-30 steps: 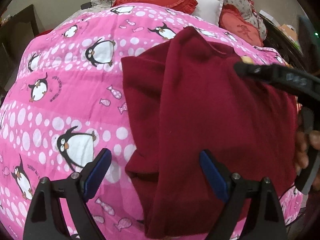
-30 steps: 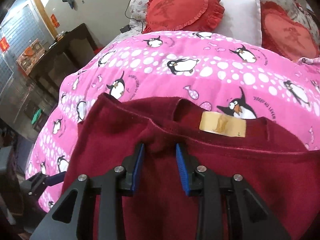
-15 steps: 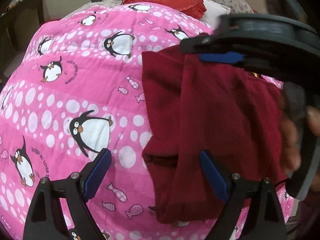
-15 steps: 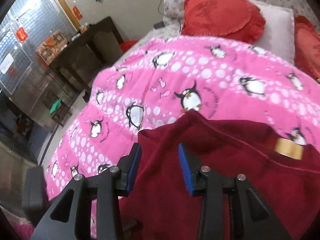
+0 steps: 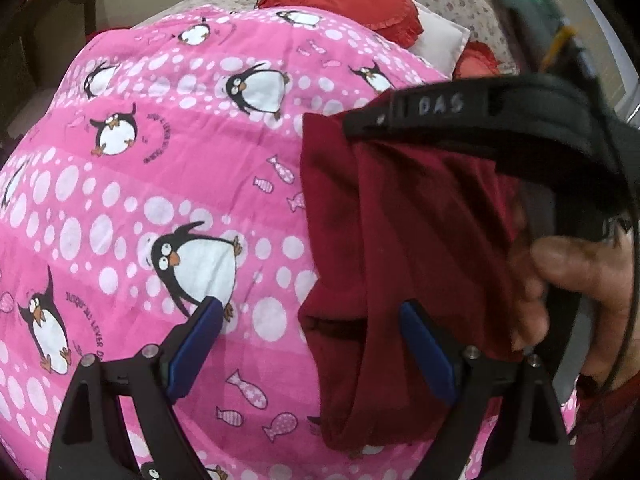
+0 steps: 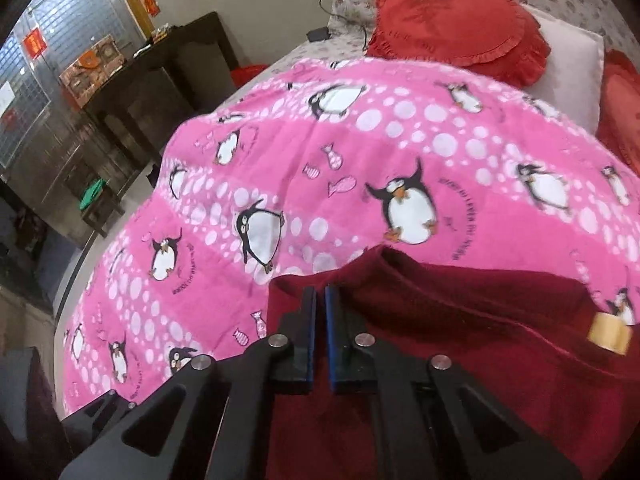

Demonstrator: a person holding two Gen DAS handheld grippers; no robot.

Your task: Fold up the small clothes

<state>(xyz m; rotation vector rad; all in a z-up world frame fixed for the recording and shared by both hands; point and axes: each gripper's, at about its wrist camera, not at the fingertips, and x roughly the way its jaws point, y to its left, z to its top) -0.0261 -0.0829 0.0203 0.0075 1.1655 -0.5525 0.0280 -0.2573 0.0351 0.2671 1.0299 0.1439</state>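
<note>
Right wrist view shows your right gripper (image 6: 320, 300) clamped on the far-left corner of the maroon garment (image 6: 480, 360), whose length runs toward you; your left gripper (image 5: 312, 340) gapes wide over its near-left edge on the pink quilt (image 5: 160, 180)

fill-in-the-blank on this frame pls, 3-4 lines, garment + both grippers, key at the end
1. The dark red garment lies on a pink quilt printed with ____.
2. The right gripper is ____ on the garment's edge.
3. The left gripper has its jaws ____, with one blue pad over the quilt and the other over the garment.
4. The tan label sits at the garment's ____.

Missing words: penguins; shut; open; neckline
</note>
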